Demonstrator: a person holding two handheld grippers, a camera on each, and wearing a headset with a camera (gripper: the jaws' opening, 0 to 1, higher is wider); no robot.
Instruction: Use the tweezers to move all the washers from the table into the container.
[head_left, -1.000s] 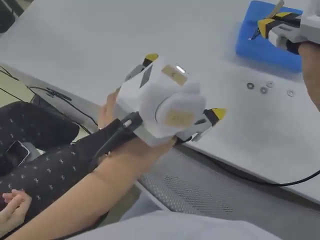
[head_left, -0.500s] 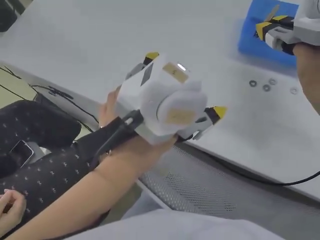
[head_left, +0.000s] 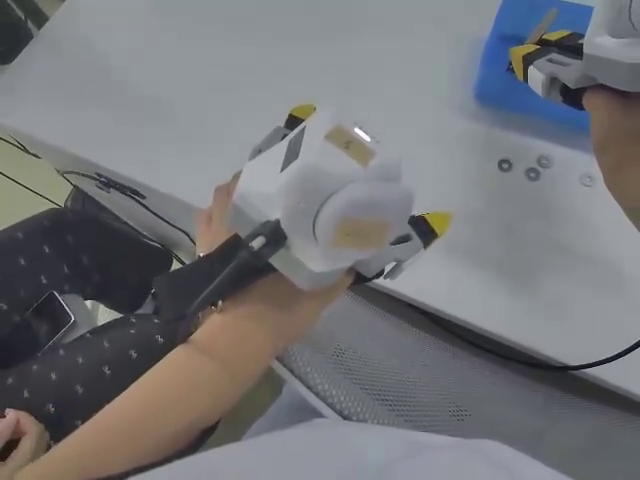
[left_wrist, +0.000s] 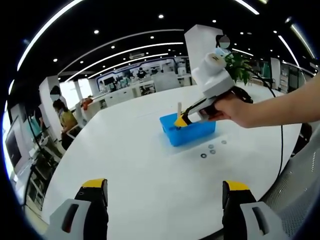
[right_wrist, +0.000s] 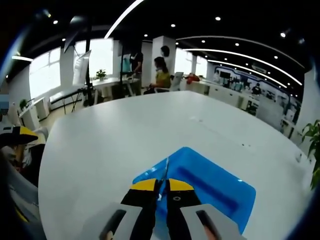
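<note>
Several small metal washers (head_left: 533, 174) lie on the white table, just in front of the blue container (head_left: 500, 80); the left gripper view has the washers (left_wrist: 203, 155) near the container (left_wrist: 192, 132) too. My right gripper (head_left: 522, 56) hovers over the container's near edge, shut on the tweezers (right_wrist: 164, 175), whose tips point down at the blue container (right_wrist: 210, 192). I cannot tell whether the tips hold a washer. My left gripper (head_left: 368, 170) hangs open at the table's front edge, its jaws (left_wrist: 164, 200) wide apart with nothing between them.
A black cable (head_left: 520, 360) runs along the table's front edge under my right arm. A person's lap with a phone (head_left: 45, 320) sits at the lower left. Other people and desks (right_wrist: 162, 75) stand far behind the table.
The head view has shifted slightly. The right gripper with the tweezers stays over the container's near edge, and the left gripper has held its place.
</note>
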